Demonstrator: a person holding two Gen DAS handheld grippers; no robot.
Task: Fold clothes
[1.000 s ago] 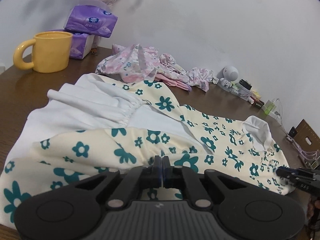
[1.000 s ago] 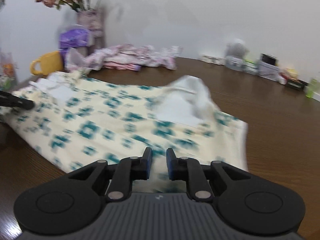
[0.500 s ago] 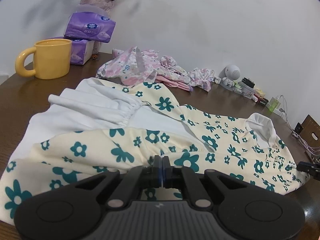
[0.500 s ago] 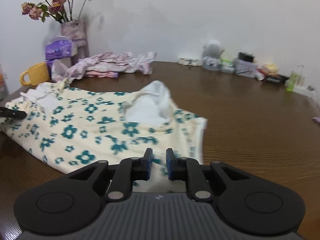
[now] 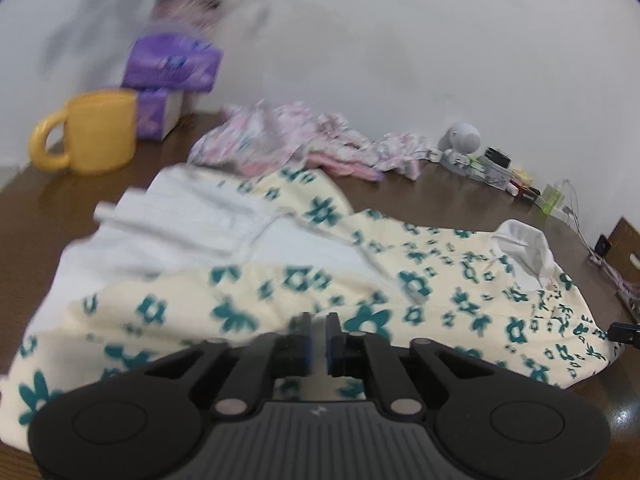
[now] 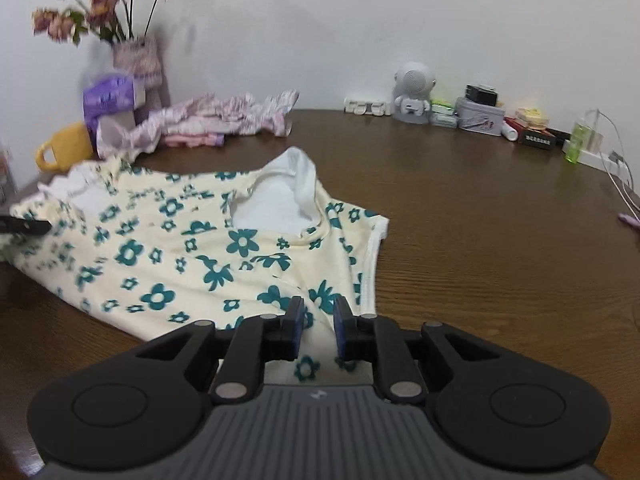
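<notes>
A cream garment with teal flowers [image 5: 280, 280] lies spread on the brown wooden table [image 6: 480, 220], its white lining and white collar [image 6: 300, 176] showing. My left gripper [image 5: 318, 334] hovers over the garment's near hem, its jaws a narrow gap apart with cloth showing below. At the shoulder end my right gripper [image 6: 318, 320] is open above the garment [image 6: 192, 248], holding nothing. Each gripper's dark tip appears in the other's view: right gripper [image 5: 624, 332], left gripper [image 6: 24, 225].
A yellow mug [image 5: 100, 136], purple tissue packs [image 5: 172, 64] and a vase of dried flowers [image 6: 136, 60] stand at the far left. A pink floral clothes pile [image 5: 280, 140] lies behind the garment. A white robot figure [image 6: 414, 92], small boxes and cables line the back right.
My left gripper's jaws, pressed together on the hem before, now stand slightly apart. The right gripper has pulled back and its jaws have widened a little; the garment lies flat.
</notes>
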